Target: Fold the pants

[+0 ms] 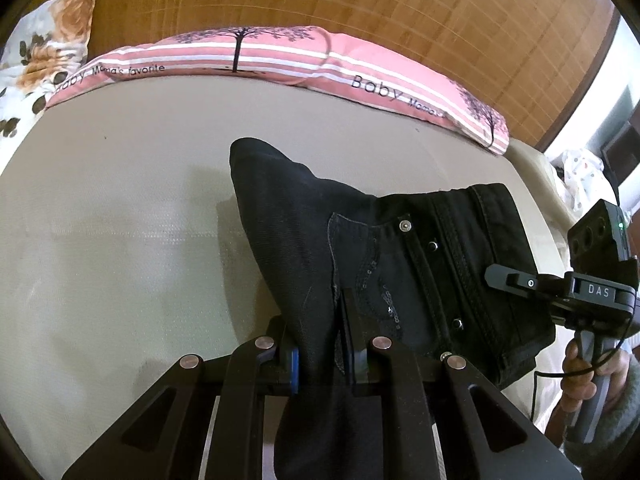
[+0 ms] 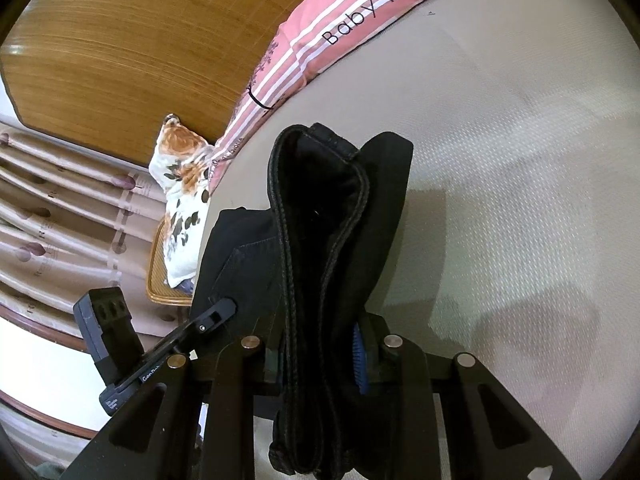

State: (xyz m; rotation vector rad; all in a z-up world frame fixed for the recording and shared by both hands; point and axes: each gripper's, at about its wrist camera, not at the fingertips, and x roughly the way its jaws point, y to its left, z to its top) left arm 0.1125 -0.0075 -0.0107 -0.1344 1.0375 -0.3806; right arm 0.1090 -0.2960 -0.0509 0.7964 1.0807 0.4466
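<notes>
Your beige mattress (image 1: 120, 208) fills most of both views, backed by the wooden headboard (image 1: 360, 8). A pink striped pillow (image 1: 248, 56) lies along its far edge, a floral pillow (image 1: 44, 56) at the corner. The black pants (image 1: 380, 248) hang bunched above the mattress between your tools. Your left gripper (image 1: 320, 356) is clamped on a fabric fold; your right gripper (image 2: 320, 354) is clamped on the thick waistband.

Black pants (image 1: 400, 264) cover the left fingers' (image 1: 290, 364) tips; the lower cloth runs off the frame bottom. Right fingers (image 2: 362, 360) are buried in folds. Pink pillow (image 2: 340, 28) text is cut off at the edge.
</notes>
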